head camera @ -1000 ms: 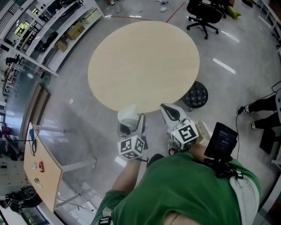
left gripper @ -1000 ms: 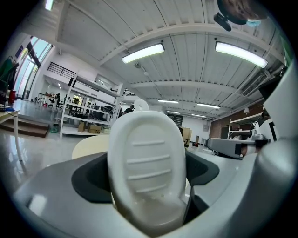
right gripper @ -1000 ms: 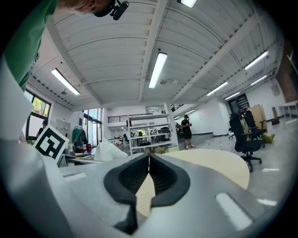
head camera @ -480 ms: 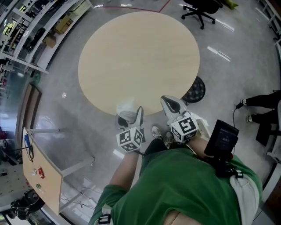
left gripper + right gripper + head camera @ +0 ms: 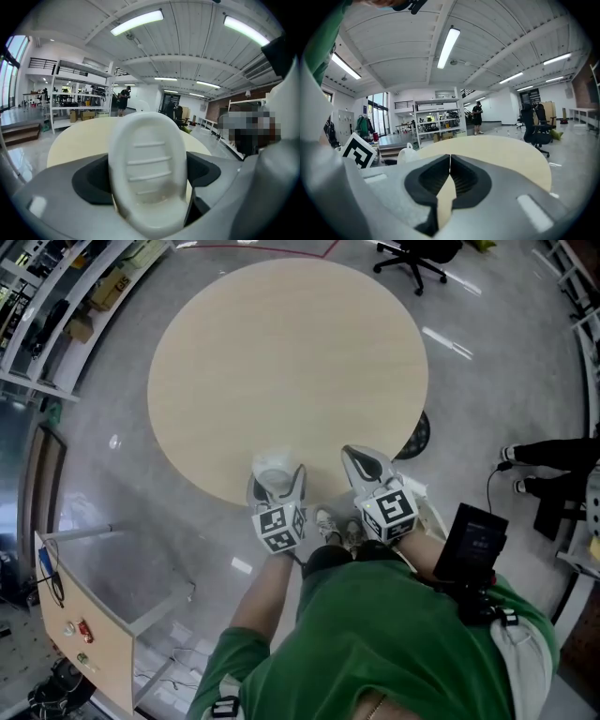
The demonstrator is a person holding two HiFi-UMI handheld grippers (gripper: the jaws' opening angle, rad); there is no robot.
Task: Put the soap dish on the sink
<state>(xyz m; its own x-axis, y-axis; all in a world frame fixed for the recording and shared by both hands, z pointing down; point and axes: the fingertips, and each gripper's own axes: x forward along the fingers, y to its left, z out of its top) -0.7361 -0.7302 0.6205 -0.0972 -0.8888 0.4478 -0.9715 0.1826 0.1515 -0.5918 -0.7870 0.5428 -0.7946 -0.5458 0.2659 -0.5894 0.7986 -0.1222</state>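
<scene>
A white oval soap dish (image 5: 272, 468) with raised ribs sits between the jaws of my left gripper (image 5: 276, 481), which is shut on it. In the left gripper view the soap dish (image 5: 147, 164) stands upright and fills the gap of the left gripper (image 5: 146, 187). It hangs over the near rim of the round beige table (image 5: 291, 352). My right gripper (image 5: 356, 459) is beside it to the right, shut with nothing in it. The right gripper (image 5: 450, 161) shows its tips touching, with the table (image 5: 501, 150) ahead. No sink is in view.
A black stool (image 5: 418, 437) stands under the table's right edge and an office chair (image 5: 417, 254) behind it. Shelving (image 5: 56, 292) lines the far left. A wooden panel (image 5: 82, 624) is at the lower left. A person's legs (image 5: 548, 457) show at the right edge.
Both grippers have moved forward and down towards the table, so the soap dish now hangs over its near rim. The left grip has stayed the same.
</scene>
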